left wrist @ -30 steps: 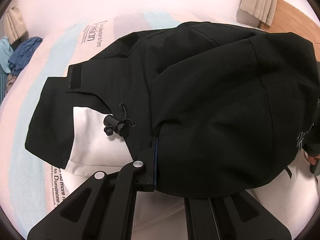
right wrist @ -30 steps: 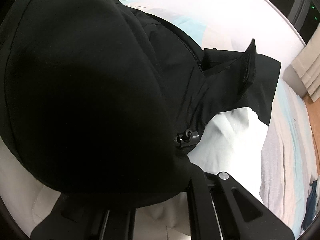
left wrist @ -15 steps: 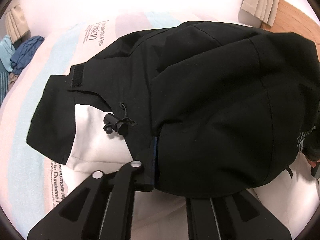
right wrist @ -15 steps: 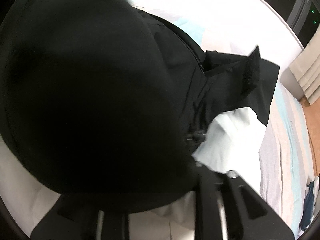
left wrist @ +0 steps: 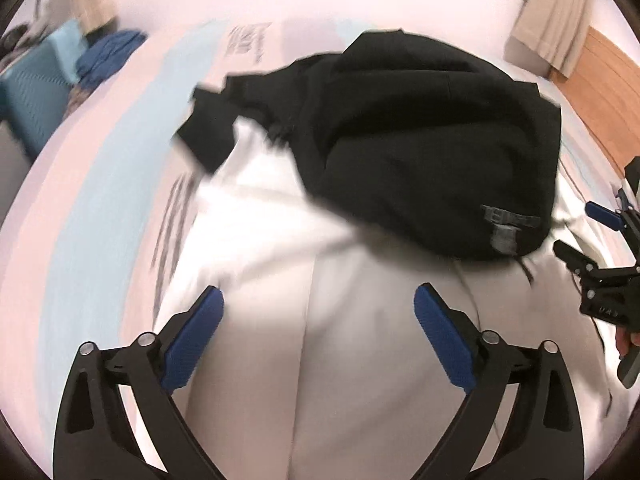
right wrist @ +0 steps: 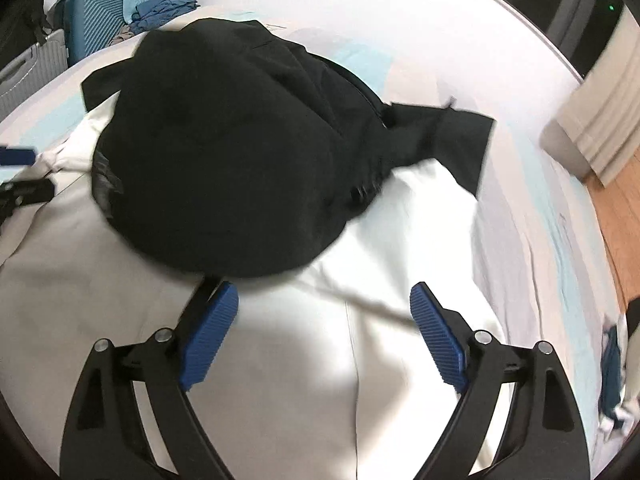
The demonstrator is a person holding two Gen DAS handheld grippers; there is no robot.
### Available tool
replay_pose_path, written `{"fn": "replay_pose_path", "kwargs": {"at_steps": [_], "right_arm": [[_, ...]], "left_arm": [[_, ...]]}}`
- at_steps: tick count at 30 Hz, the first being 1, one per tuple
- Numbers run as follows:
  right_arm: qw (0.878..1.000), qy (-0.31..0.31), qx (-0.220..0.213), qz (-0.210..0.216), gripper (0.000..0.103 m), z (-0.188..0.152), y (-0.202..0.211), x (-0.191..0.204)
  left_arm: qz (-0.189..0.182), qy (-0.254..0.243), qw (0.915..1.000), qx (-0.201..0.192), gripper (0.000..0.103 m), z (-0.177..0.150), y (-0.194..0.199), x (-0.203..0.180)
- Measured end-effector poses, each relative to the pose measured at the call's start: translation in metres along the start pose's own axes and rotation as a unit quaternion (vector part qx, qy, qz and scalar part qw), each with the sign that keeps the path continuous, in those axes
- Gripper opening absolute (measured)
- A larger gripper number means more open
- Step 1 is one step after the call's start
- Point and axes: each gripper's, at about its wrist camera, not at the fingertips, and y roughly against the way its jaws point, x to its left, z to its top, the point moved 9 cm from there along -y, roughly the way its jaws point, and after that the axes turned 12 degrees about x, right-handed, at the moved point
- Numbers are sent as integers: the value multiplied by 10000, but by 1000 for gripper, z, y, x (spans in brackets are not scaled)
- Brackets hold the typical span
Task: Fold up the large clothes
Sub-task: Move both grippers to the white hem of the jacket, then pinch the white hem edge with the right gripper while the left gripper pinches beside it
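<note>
left gripper: jaws wide apart, have just been opening, nothing between the blue pads. beneath and between them only the white part of the garment shows. right gripper: jaws also wide, have just been opening, nothing clamped; its left pad sits just at the near hem of the black jacket fold, whether touching i cannot tell.

landmark = the black jacket fold. in the left wrist view the black jacket fold lies beyond the fingertips as a rounded dark mound on top of the white part, with a grey label at its near right edge. the right gripper appears here too, at the right frame edge, right of the fold, jaws spread, with a bit of the person's hand under it. left of the fold a black flap sticks out over the white fabric.

right wrist view: a black flap extends right of the fold, flat on the bed. the left gripper's blue tip peeks in at the left edge, beside the fold.

all of this rests on a bed with a pale striped sheet. beyond the fold, far left: teal suitcase and crumpled blue clothes. right of the fold, far: beige curtain and wooden floor. left view is motion-blurred.
</note>
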Motion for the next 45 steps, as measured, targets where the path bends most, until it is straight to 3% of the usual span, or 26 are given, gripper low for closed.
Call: {"fn": "replay_pose_path", "kwargs": {"at_steps": [8,12,17,21,26,30,35,41,45], "right_arm": [[9993,-23,370,90,85,-88,33,-14],[9950,-72,993,-46,85,-150,45,-28],[9895,-457,1364,-122,85,-215,59,-44],[9848,-608,1619,-151,86,-272,72,-58],[9795,-656,1902,-70,86,-320,87,-64],[9768,-463,2087,89,86,-346,93,-63],[9717,-680,2192,566,86,-356,90,-68],[9551,-1209,2341,1357,85,-350,82,-72],[9548,-1217,2414,1237,67,-352,81,-71]], "left_arm": [[234,303,9977,563,97,-123,38,5],[215,687,9938,846,97,-186,54,22],[232,852,9902,1078,97,-248,72,34],[100,799,9907,1093,97,-267,82,36],[43,849,9904,1087,97,-291,95,45],[204,1078,9889,998,97,-303,109,60],[127,1176,9844,1302,97,-320,93,65],[23,974,9867,1298,97,-312,83,59],[-69,917,9872,1303,97,-310,79,58]]}}
